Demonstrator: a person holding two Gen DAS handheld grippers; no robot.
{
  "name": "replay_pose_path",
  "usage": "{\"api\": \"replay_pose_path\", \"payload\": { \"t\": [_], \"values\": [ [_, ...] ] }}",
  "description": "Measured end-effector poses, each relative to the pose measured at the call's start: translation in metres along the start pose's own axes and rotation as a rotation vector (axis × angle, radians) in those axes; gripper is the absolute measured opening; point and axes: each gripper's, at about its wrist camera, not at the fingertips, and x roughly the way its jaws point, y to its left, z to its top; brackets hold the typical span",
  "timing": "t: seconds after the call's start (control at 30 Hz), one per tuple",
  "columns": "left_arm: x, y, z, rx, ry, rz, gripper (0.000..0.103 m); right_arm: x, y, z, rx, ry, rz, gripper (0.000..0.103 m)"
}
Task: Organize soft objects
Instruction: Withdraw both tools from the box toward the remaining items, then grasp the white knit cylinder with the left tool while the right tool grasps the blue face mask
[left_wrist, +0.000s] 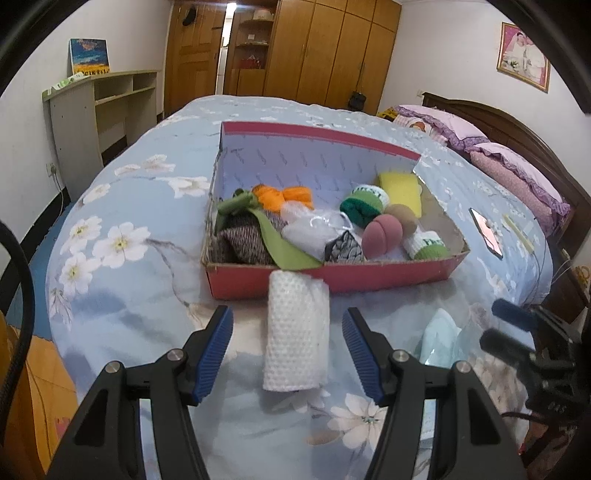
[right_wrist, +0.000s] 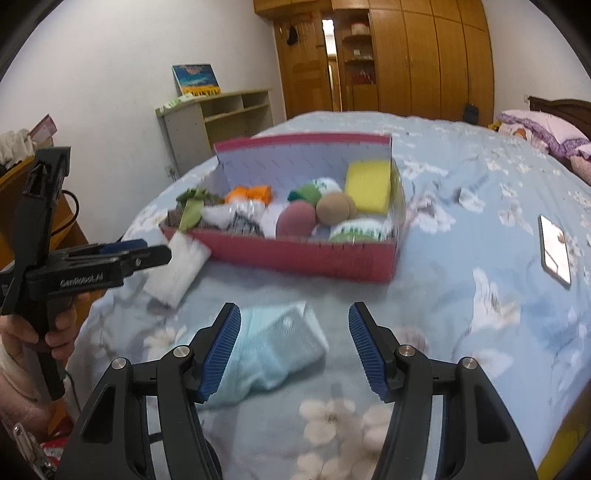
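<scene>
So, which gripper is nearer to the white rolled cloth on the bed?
Left. The left gripper has the white rolled cloth between its open jaws; the right gripper is off to the side, over the light blue cloth.

The bedspread (left_wrist: 155, 206) is pale blue with white blossoms, and on it stands a red box (left_wrist: 332, 277) lined in pale patterned paper. Inside lie a yellow sponge (left_wrist: 400, 190), orange yarn (left_wrist: 284, 195), a pink ball (left_wrist: 382, 236) and a tan ball (right_wrist: 334, 208). In front lie a white waffle-textured roll (left_wrist: 295, 332) and a light blue cloth (right_wrist: 273, 350).
</scene>
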Motion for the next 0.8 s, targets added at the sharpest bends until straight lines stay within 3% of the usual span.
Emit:
{"api": "replay_pose_path", "payload": {
  "t": [0.3,0.8],
  "values": [
    [0.005,0.004,-0.007,-0.025,0.021,-0.015,0.065,-0.001,-0.007,-0.019,0.173,0.142,0.105,0.062],
    [0.026,-0.004,-0.019,-0.016,0.078,-0.023,0.063,0.032,0.009,-0.026,0.208,0.214,0.189,0.062]
  ]
}}
